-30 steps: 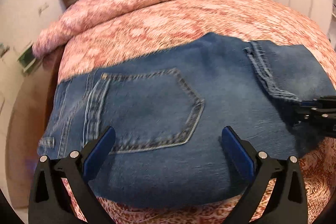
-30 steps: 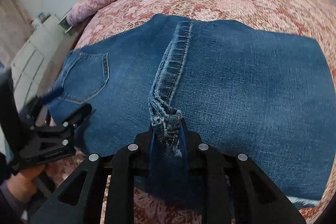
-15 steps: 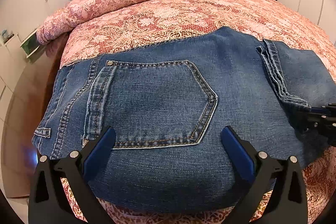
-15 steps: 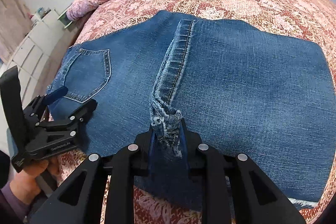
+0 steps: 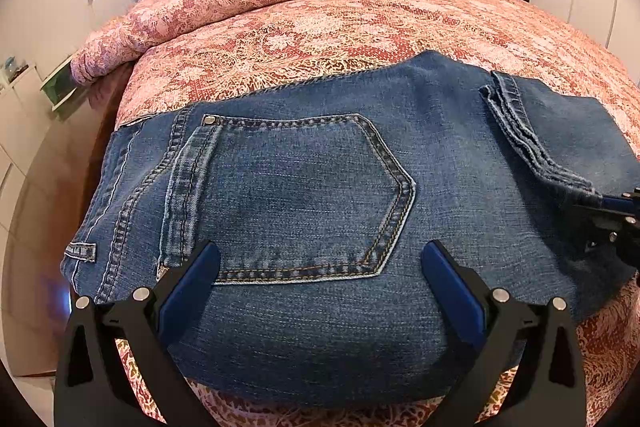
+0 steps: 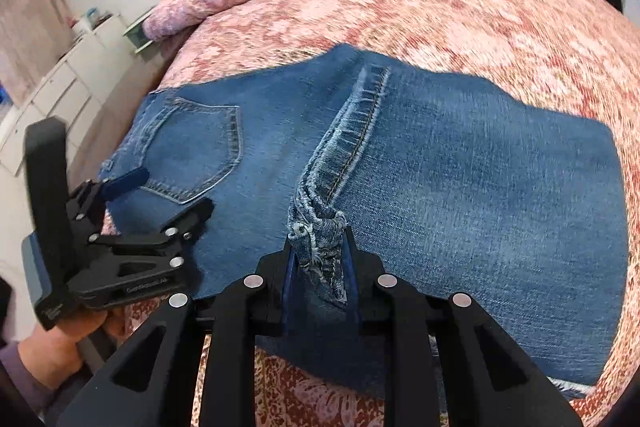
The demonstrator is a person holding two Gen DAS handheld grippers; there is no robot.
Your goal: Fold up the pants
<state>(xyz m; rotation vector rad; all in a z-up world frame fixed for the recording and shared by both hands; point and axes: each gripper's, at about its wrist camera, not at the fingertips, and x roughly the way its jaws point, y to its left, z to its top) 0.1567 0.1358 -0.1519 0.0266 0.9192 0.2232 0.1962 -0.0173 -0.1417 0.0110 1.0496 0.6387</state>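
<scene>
A: What is seen at the nine o'clock side?

B: The left gripper is held with its blue pads spread wide over the near edge of the pants; nothing is pinched between them; the back pocket is framed between the fingers.

A: And where are the pants placed?

B: They are laid flat on the patterned bedspread, waistband toward nine o'clock; the legs appear to be stacked and doubled back, so that a hem is brought onto the seat area near the middle.

A: What is found toward three o'clock?

B: The right gripper is clamped on that frayed hem; the denim is visibly pinched between its narrow-set pads.

A: How much is judged to be done?

B: One fold, probably; the bundle is still long from nine to three o'clock; the pinched hem has yet to be released and smoothed; at least one more fold is judged to be needed, though the layers underneath cannot be counted.
</scene>
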